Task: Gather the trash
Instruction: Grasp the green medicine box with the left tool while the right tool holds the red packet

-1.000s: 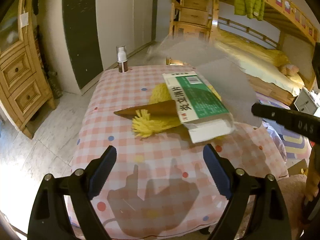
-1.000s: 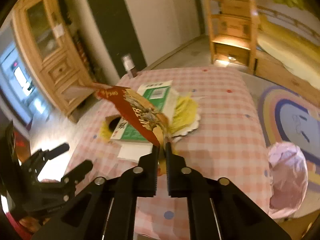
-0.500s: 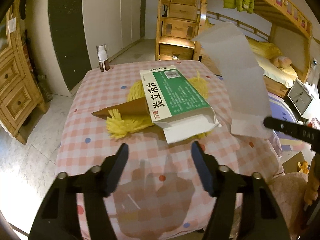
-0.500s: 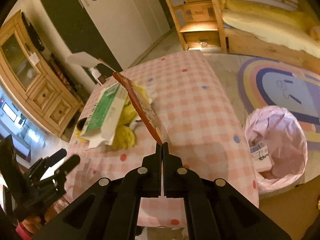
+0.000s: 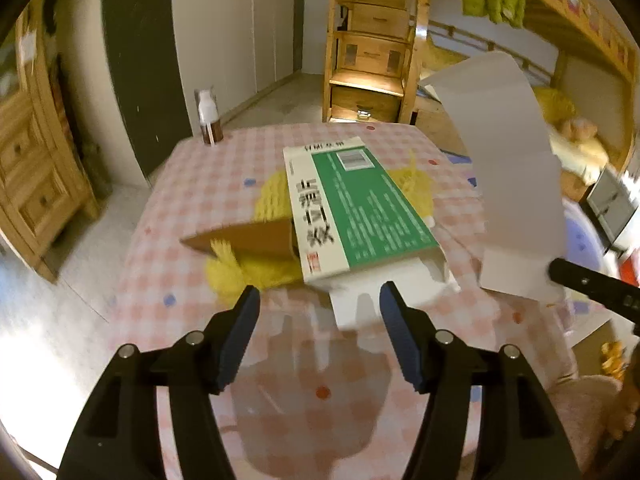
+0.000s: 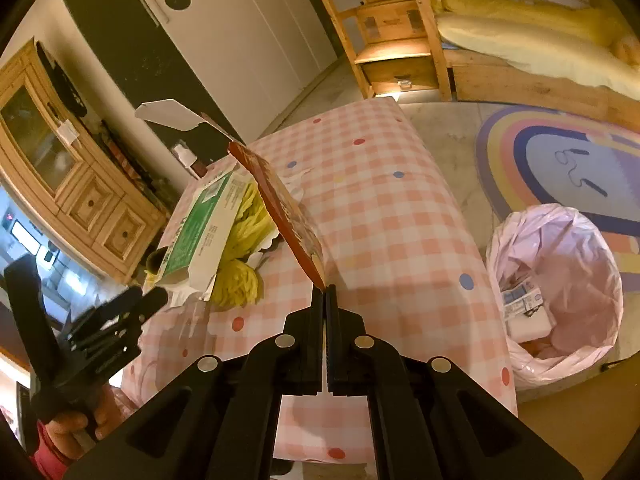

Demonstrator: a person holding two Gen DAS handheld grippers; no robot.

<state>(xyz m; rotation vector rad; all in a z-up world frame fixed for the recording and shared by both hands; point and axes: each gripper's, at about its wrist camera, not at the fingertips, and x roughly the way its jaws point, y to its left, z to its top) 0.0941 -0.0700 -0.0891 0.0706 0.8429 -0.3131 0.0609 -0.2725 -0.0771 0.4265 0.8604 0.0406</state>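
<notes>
The right gripper [image 6: 325,289] is pinching a flattened red carton [image 6: 280,204] by its lower corner, jaws pressed tight on the card, and the piece stands up edge-on over the checked tablecloth [image 6: 384,216]. The pink-lined trash bag [image 6: 560,292] sits on the floor just off the table's right side, already holding some packaging, so the sensible play looks like a swing out over the edge with the pinch kept firm, letting go only once the carton is above the bag's mouth; a thin corner grip like this could let the card twist or slip. The left gripper [image 5: 316,304] hangs with its fingers spread wide and nothing between them, lined up on the open end of the green medicine box [image 5: 356,208], which lies across yellow yarn [image 5: 248,276] and a brown cardboard piece [image 5: 244,238]. A small bottle [image 5: 208,122] stands at the table's far corner. Around it: white wardrobes, a wooden cabinet, a bunk bed with stairs, a rainbow rug.
</notes>
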